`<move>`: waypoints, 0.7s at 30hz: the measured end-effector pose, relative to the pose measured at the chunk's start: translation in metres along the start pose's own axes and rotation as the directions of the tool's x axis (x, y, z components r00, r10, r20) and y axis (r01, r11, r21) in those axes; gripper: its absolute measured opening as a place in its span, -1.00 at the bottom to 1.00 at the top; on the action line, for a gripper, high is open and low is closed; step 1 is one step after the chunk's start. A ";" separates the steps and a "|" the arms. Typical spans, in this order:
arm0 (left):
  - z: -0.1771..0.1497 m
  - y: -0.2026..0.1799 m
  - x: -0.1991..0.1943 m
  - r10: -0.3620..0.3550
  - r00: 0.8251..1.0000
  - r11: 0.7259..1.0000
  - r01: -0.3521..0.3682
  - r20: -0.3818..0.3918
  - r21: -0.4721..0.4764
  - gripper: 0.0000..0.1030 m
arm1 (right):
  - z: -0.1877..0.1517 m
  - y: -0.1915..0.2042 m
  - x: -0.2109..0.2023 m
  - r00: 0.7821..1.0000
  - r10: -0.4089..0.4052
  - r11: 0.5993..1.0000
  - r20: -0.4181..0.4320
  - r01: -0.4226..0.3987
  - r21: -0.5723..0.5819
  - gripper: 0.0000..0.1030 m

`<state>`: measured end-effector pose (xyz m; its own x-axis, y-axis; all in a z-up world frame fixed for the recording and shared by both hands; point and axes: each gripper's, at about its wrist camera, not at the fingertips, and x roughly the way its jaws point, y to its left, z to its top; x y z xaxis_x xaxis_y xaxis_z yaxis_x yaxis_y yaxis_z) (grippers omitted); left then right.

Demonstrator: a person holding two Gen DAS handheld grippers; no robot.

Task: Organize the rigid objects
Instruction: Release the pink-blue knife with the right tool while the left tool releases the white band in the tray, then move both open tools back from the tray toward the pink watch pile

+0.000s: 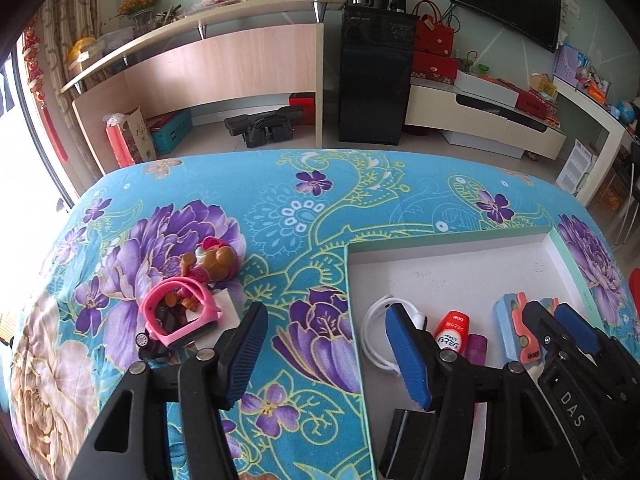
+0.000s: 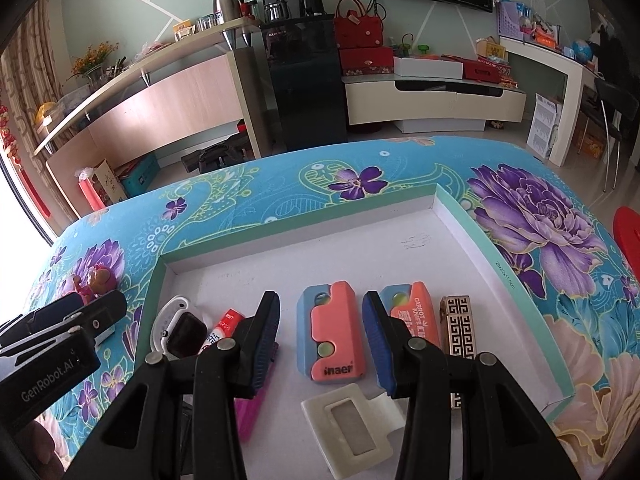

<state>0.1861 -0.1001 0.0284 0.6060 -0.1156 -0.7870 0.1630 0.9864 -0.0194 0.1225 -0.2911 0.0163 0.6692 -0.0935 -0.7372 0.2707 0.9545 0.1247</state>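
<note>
Both grippers are built from black plastic arms joined by silver rivets, with ribbed blue pads [image 1: 404,360]. "DAS" is printed on the right gripper [image 1: 556,320], "GenRobot.AI" on the left gripper [image 2: 80,308].

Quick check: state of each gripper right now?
Left gripper: open, nothing between its fingers.
Right gripper: open, holding nothing, above the pink and blue toy knife in the white cardboard tray.

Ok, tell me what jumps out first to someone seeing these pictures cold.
The loud turquoise cloth with big purple flowers covers the whole table. On it lies a shallow white box holding a row of small things, among them two coral and blue carrot knives. Left of the box, a pink watch lies beside a toy figure.
</note>
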 end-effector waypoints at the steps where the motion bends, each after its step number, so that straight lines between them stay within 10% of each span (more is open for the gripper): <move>1: -0.001 0.004 0.001 0.010 1.000 1.000 -0.010 -0.006 -0.012 0.30 | -0.001 0.002 0.001 1.000 0.004 1.000 -0.003 -0.004 -0.003 -0.14; 21: -0.017 0.058 0.002 0.128 0.991 0.981 -0.132 -0.035 -0.144 0.96 | -0.009 0.041 0.011 0.999 0.018 0.994 -0.043 -0.023 -0.106 0.37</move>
<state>0.1833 -0.0411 0.0154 0.5941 0.0162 -0.8042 -0.0324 0.9995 -0.0038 0.1351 -0.2510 0.0073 0.6440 -0.0638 -0.7623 0.1809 0.9810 0.0707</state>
